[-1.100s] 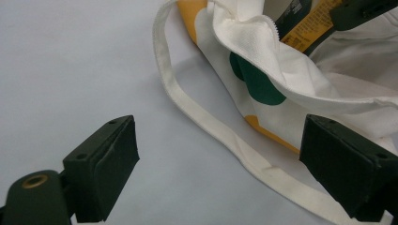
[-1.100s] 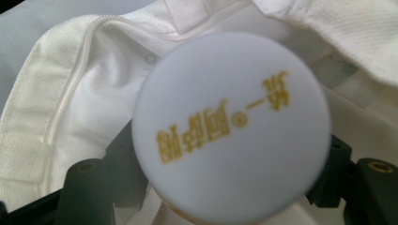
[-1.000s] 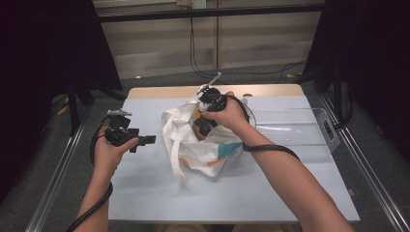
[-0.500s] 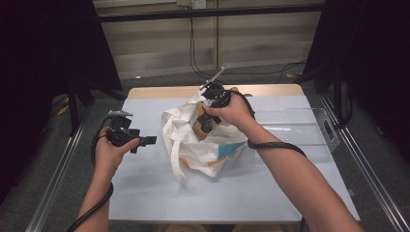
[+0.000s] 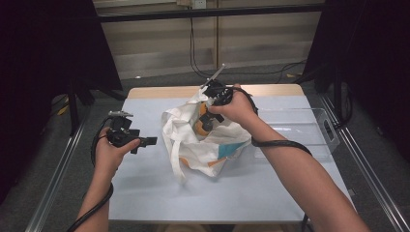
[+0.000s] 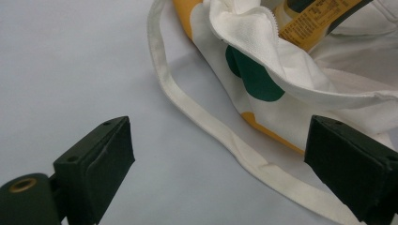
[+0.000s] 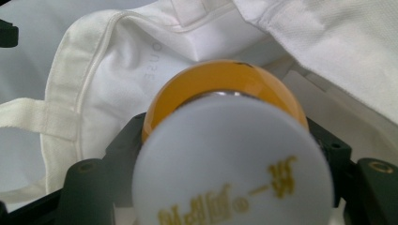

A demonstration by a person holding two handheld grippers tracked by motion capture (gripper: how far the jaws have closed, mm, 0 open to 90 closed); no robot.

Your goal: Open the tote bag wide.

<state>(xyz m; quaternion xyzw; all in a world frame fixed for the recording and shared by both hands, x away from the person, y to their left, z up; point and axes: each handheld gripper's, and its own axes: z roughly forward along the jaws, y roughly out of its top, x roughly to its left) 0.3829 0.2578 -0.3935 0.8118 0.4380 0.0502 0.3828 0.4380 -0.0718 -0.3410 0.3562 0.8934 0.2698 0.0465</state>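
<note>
Orange bottle (image 7: 220,89) clamped between the right gripper's (image 5: 209,110) 2 jaws, white cap toward its camera, above the open bag (image 5: 203,145).

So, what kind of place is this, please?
Probably a lab recording station, not a home: a table with a plain pale top, metal frame rails beside it, and dark curtains and loose cables behind.

bags: 1 white cloth bag (image 5: 203,145); bottles: 1 orange bottle (image 7: 225,93); trays: 1 clear tray (image 5: 309,126); grippers: 2

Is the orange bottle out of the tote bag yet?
Not yet: the orange bottle, clamped in the right hand-held gripper, sits in the tote bag's open mouth.
</note>
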